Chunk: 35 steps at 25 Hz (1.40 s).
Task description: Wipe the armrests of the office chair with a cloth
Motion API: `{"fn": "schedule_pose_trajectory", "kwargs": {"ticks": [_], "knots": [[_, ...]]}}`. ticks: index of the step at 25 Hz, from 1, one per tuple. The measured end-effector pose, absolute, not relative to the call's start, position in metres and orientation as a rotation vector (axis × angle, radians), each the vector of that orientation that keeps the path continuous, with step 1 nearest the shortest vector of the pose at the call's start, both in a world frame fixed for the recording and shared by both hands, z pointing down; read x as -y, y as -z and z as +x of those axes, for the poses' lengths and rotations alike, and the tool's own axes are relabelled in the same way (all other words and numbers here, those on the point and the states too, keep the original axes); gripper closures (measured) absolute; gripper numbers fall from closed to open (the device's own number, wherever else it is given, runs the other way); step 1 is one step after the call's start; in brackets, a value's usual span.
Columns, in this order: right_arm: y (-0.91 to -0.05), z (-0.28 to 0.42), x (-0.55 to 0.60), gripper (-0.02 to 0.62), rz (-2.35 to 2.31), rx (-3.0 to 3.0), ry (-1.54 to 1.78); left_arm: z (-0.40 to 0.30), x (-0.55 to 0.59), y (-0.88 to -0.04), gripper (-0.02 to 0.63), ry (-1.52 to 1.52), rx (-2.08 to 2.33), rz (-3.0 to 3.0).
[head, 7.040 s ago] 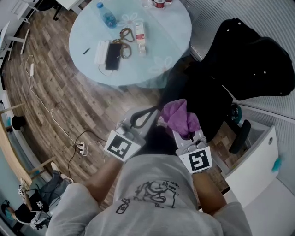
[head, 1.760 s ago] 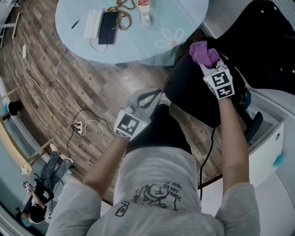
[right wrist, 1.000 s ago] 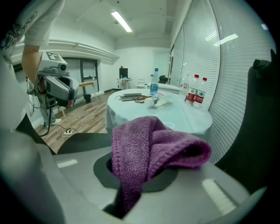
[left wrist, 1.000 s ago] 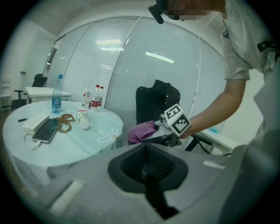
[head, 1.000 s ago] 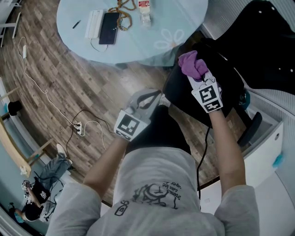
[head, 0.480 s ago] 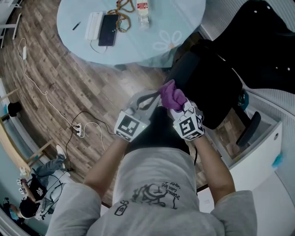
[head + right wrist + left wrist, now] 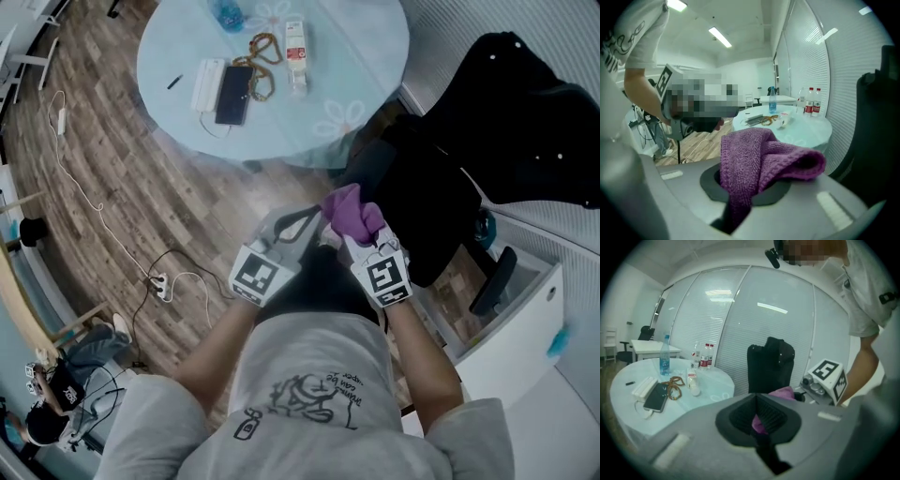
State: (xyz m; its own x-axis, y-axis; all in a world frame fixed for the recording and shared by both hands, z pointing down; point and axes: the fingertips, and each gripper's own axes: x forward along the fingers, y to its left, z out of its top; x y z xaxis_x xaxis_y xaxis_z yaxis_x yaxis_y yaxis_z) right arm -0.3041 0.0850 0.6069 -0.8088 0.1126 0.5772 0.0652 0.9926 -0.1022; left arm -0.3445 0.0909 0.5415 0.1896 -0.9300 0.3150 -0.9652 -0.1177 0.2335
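My right gripper (image 7: pixel 357 228) is shut on a bunched purple cloth (image 7: pixel 350 210), held in front of my body, off the black office chair (image 7: pixel 418 202). The cloth (image 7: pixel 759 159) hangs out over its jaws. My left gripper (image 7: pixel 313 216) is shut and holds nothing; its tip sits right beside the cloth, which shows past its jaws (image 7: pixel 761 422). One black armrest (image 7: pixel 491 281) shows at the chair's right side. A black jacket (image 7: pixel 525 122) covers the backrest. The other armrest is hidden.
A round pale-blue table (image 7: pixel 328 112) stands ahead with a phone (image 7: pixel 232 94), a white box, beads, a small bottle (image 7: pixel 296 56) and a pen. A white cabinet (image 7: pixel 525 328) is at the right. A cable and power strip (image 7: pixel 159 279) lie on the wood floor.
My right gripper has drawn back from the chair's seat toward my body with the cloth and now sits next to the left gripper. The left gripper has barely moved.
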Motion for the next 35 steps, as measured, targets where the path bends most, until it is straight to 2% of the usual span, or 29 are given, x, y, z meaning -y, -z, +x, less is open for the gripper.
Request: {"fn": "schedule_pose_trajectory", "kwargs": {"ticks": [7,19,35], "knots": [[-0.489,-0.318,-0.07,0.555,-0.046,2.658,-0.095,-0.359,-0.086,-0.441,0.604,0.006,1.879,2.105],[-0.305,-0.305,-0.061,0.554,0.042,2.861,-0.059,-0.342,-0.081,-0.282,0.604,0.168,1.939,2.202],[-0.174,-0.279,-0.078,0.554,0.051,3.014,0.018,-0.317,-0.093,-0.162,0.604,0.204,2.013,2.332]]}}
